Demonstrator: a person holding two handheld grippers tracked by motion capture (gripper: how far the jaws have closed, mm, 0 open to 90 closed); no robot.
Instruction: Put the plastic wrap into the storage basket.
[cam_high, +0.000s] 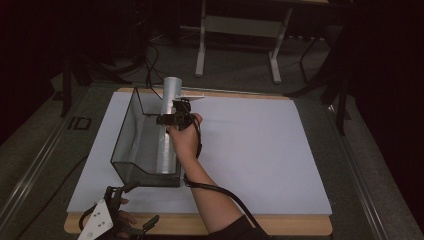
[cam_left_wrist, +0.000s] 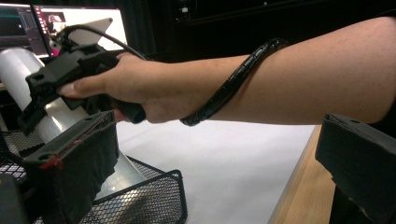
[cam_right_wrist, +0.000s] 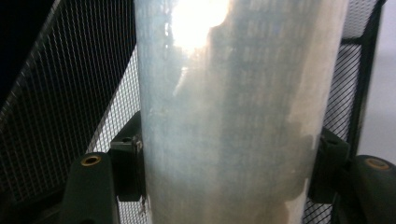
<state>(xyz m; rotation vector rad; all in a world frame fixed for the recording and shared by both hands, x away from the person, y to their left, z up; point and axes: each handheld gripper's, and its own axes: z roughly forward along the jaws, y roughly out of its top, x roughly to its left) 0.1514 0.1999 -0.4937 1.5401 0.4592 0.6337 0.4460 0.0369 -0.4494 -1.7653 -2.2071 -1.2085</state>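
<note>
While right gripper (cam_high: 175, 119) jaws clench silver tube (cam_high: 168, 145), slanted into mesh basket (cam_high: 131, 131) for stowing, left gripper (cam_high: 107, 220) waits at 7 o'clock, jaws released.

High view: looks forward and down over the table (cam_high: 250, 150). Left gripper view: low at the near edge, facing across. Right gripper view: pressed close to the metal tube (cam_right_wrist: 238, 116), perhaps angled downward. Shared everywhere: tube and mesh basket (cam_high: 125, 145).

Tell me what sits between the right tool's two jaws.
The silver tube, clamped by the right tool inside the mesh basket; the right gripper view shows it.
</note>
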